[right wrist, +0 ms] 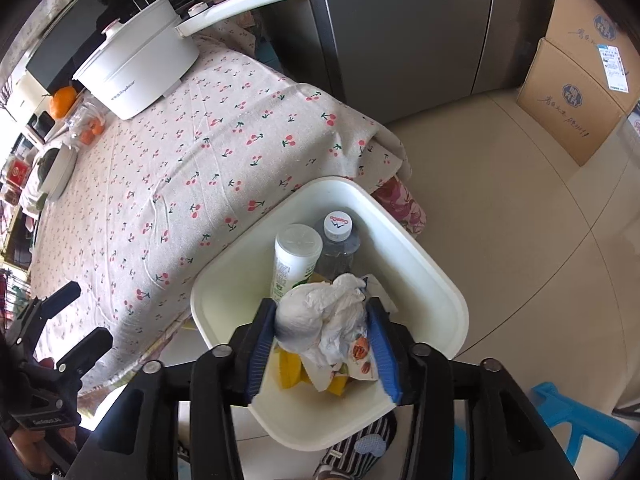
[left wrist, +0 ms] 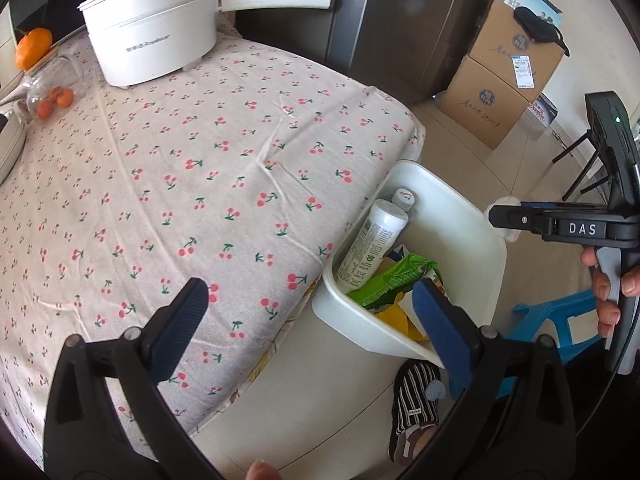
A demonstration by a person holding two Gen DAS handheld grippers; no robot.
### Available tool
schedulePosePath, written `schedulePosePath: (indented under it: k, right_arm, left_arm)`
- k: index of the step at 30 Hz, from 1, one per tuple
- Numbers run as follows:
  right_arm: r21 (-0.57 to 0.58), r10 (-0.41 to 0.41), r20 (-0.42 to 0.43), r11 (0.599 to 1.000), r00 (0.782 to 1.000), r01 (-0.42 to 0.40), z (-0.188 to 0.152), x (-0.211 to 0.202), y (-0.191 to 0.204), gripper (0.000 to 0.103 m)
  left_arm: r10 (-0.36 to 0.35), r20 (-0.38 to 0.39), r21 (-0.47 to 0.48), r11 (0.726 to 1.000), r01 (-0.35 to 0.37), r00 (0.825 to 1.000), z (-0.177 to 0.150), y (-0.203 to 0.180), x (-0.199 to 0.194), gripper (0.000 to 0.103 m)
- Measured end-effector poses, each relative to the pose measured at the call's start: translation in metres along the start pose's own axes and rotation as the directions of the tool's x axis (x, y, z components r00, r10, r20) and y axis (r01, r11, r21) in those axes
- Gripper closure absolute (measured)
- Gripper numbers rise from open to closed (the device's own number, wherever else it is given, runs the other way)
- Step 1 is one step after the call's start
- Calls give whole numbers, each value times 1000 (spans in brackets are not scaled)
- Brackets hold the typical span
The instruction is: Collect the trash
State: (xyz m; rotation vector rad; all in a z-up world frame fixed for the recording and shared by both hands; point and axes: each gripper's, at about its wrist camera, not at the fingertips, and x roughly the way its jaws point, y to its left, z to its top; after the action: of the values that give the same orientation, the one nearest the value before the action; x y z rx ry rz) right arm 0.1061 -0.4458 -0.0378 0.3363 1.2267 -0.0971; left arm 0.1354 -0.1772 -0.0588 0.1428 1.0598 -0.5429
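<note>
Beside the table's (left wrist: 200,168) near corner, just off its edge, we see the white bin (right wrist: 424,264) standing on the floor, already holding a white bottle (right wrist: 296,256), a clear capped bottle (right wrist: 338,232) and green and yellow wrappers (left wrist: 396,276). Directly above the bin's open mouth we have the right hand-held gripper (right wrist: 326,340), pointing steeply down, with a crumpled white wad of tissue and plastic (right wrist: 324,320) between its blue pads (right wrist: 382,344). Its jaws stand partly apart; the wad sits between them, touching both pads, but whether it is pressed or already loose we cannot tell. So the trash lies straight below along the fingers' own line, and we judge a drop needs only release, no sideways shift. Our left hand-held gripper (left wrist: 316,324) is wide open and empty, straddling the table's edge and the bin's near rim, farther from the wad.
</note>
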Motion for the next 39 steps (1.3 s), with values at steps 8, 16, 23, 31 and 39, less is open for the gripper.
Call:
schedulePosePath:
  k: [8, 16, 23, 31, 39]
  right_arm:
    - [-56, -12, 73, 998, 997, 16, -4, -19, 27, 18]
    - [-138, -5, 193, 990, 981, 32, -22, -50, 65, 15]
    - [-186, -12, 283, 980, 959, 67, -48, -66, 94, 15]
    - [-257, 10, 364, 962, 932, 90, -76, -80, 129, 15]
    - [-297, 31, 436, 948, 900, 112, -86, -93, 154, 15]
  left_arm:
    - [108, 43, -43, 993, -106, 993, -13, 12, -29, 1]
    - [144, 80, -145, 981, -132, 986, -31, 30, -61, 1]
    - [205, 123, -217, 960, -175, 971, -48, 45, -82, 1]
    - [275, 137, -252, 939, -235, 952, -65, 57, -93, 1]
    - [325, 166, -304, 915, -265, 931, -73, 71, -111, 1]
